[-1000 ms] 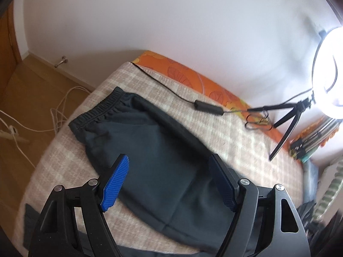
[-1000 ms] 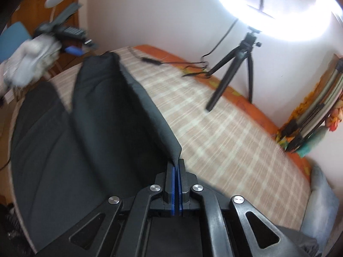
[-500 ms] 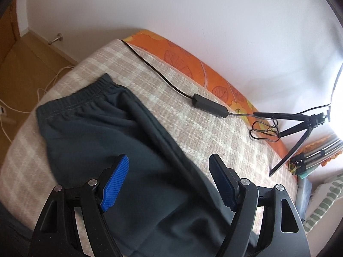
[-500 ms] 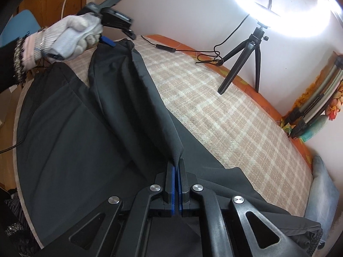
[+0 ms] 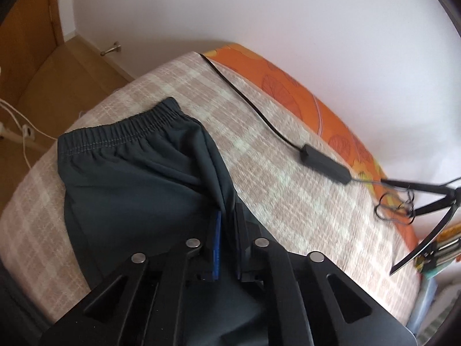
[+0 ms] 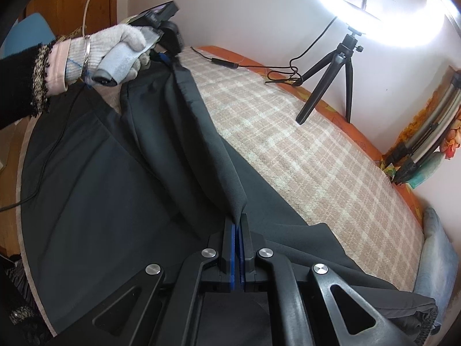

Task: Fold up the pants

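Dark pants [image 5: 129,178] lie on a checked blanket [image 5: 288,190], the elastic waistband [image 5: 126,128] at the far end. My left gripper [image 5: 228,216] is down on the pants' right edge below the waistband. Its jaws are closing, and the blue pads pinch a raised fold of fabric. In the right wrist view a gloved hand [image 6: 115,49] holds that left gripper [image 6: 168,54] at the far end of the pants [image 6: 86,187]. My right gripper [image 6: 236,222] is shut on the near end of the same raised edge, which stretches as a ridge between the two grippers.
A ring light [image 6: 374,0] on a small tripod [image 6: 331,80] stands on the bed's far side. Its black cable with an inline box [image 5: 325,164] runs across the blanket. An orange sheet [image 5: 288,86] edges the wall side. White cords [image 5: 26,132] lie on the wooden floor at left.
My left gripper came down to the pants' edge near the waistband, and its wide-open jaws closed on the fabric. The right gripper kept its grip and barely moved.
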